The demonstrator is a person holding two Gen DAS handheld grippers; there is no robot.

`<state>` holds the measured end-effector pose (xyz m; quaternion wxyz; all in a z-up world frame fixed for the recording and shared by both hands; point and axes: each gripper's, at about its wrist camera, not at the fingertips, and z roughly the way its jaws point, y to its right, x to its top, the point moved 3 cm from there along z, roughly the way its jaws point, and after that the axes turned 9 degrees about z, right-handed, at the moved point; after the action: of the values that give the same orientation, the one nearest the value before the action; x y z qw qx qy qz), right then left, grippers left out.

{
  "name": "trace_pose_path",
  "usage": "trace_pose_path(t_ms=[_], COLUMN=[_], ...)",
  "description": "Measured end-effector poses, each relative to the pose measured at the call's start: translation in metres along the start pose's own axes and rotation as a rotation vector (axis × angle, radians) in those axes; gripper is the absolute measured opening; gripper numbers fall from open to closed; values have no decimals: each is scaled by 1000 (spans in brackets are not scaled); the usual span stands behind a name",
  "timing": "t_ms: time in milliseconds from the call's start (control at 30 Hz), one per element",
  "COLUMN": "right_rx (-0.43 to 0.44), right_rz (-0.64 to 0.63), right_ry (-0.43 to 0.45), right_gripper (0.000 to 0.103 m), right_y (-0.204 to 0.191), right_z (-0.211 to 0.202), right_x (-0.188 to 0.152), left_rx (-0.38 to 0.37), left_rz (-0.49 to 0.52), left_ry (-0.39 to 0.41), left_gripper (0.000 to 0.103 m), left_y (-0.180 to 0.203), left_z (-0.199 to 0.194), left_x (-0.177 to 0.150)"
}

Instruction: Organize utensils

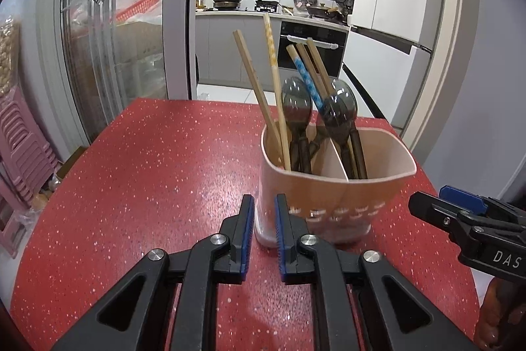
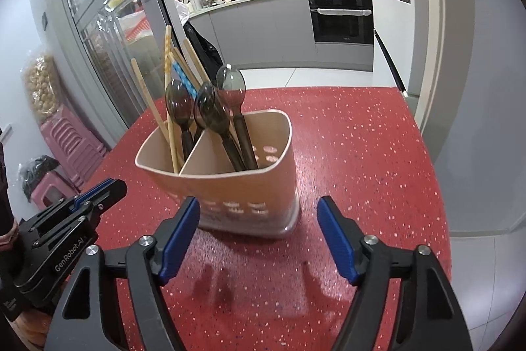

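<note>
Left hand-held gripper (image 1: 264,206): bottom centre of the left wrist view; black arms, blue ribbed pads, jaws a little apart with nothing between them; tips level with the holder's near left corner, which shows through the gap, pads not pressing on it. Empty, likely because nothing on the desk is left to pick up.

Right hand-held gripper (image 2: 258,208): bottom centre of the right wrist view; jaws spread wide, nothing held; holder's base seen between and beyond the tips, apart from both pads. Wide spread suits a release or a reach for something broad; cannot tell which.

Red speckled desk (image 1: 148,160): fills the lower half of both views; only the holder stands on it within view.

Beige plastic two-compartment utensil holder (image 2: 243,186): middle of the right wrist view, right of centre in the left wrist view; upright, slotted holes low on its front wall, a divider splitting it in two.

Dark translucent plastic spoons (image 2: 179,102): bowls up, handles down in the holder, so bowls stay clear of the bottom; some on either side of the divider.

Wooden chopsticks (image 1: 253,78): leaning in the holder, mostly in the compartment at frame left; one with a blue pattern, one with a yellow pattern.

Task state: utensils all seem gathered in the holder; sorting by kind looks unfinished.

Far background: kitchen with oven and hob, upper centre.
</note>
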<state>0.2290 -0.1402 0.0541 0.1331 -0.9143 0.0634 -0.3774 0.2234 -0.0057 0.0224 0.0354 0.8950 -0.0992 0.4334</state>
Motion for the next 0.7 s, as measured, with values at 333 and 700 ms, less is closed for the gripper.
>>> trace_pose_path(t_ms=[333, 700], right_rx=[-78, -133], right_rz=[4, 13], right_ry=[19, 155], right_gripper=[84, 103], right_y=[3, 3], right_z=[-10, -41], right_x=[-18, -32], left_rx=[50, 58], left_rz=[11, 3], left_ry=[9, 20], left_gripper=[103, 103], left_y=[7, 2], left_z=[-18, -35], left_x=[-21, -33])
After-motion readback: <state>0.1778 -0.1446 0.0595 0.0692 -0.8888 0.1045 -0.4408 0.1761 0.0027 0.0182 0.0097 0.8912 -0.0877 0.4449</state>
